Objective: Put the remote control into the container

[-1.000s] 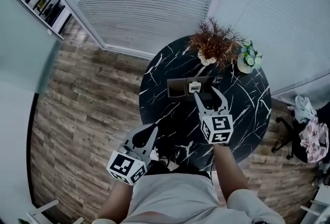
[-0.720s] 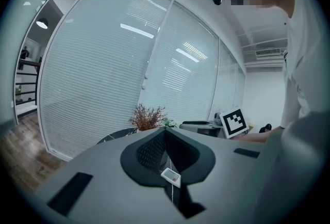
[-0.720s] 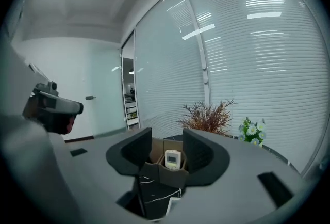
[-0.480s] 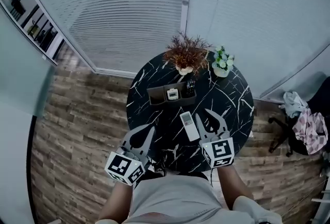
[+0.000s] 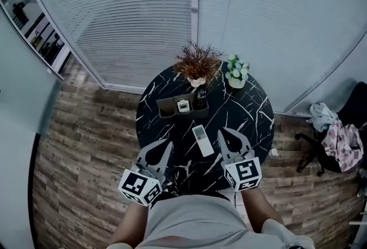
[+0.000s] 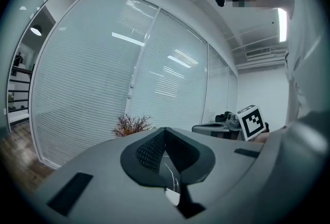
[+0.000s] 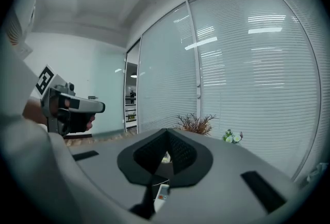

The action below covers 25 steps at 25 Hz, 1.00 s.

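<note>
A white remote control (image 5: 202, 140) lies flat on the round black marble table (image 5: 252, 113), and it also shows low between my jaws in the right gripper view as the remote (image 7: 161, 192). Beyond it stands the dark container (image 5: 167, 107), with a small white item (image 5: 183, 106) and a black remote (image 5: 200, 98) in it. My right gripper (image 5: 228, 134) sits just right of the white remote, above the table's near edge. Its jaws are closing and meet at the tips (image 7: 166, 131) with nothing between them. My left gripper (image 5: 167, 144) hovers at the near left edge, shut and empty (image 6: 165, 130).
A dried brown plant (image 5: 196, 64) and a small pot of white flowers (image 5: 236, 72) stand at the table's far edge. Window blinds rise behind. Wood floor surrounds the table, and a chair with clothes (image 5: 338, 139) is at the right.
My right gripper has drawn back from the container toward the near edge, and its jaws have gone from wide open to shut. The white remote now lies in plain view on the table.
</note>
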Tool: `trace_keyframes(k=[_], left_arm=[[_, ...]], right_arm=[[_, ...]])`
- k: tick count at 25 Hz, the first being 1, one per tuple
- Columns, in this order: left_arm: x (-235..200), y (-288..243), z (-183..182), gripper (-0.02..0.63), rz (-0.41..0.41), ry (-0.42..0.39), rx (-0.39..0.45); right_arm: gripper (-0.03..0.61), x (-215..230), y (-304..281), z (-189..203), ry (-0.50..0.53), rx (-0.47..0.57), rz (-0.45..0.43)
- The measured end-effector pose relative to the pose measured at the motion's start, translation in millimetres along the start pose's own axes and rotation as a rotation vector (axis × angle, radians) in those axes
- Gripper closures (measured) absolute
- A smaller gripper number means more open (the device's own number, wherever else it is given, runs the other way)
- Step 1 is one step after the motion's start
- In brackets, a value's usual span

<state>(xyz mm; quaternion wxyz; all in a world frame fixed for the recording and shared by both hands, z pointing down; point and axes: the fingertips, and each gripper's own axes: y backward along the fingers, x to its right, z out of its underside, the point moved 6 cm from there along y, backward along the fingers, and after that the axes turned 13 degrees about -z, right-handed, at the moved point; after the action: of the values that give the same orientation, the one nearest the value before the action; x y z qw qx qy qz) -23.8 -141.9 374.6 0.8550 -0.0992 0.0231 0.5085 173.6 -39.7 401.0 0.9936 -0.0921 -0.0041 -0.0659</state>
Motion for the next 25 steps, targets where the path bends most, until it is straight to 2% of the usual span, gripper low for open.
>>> trace_keyframes(k=[10, 25], left_arm=[[7.4, 15.7, 0.1, 0.606, -0.038, -0.014, 0.021], [3.4, 18.8, -2.7, 0.606, -0.057, -0.026, 0.036]], right_arm=[[0.565, -5.3, 4.1, -5.3, -0.002, 0.012, -0.042], [0.563, -7.0, -1.3, 5.2, -0.02, -0.036, -0.054]])
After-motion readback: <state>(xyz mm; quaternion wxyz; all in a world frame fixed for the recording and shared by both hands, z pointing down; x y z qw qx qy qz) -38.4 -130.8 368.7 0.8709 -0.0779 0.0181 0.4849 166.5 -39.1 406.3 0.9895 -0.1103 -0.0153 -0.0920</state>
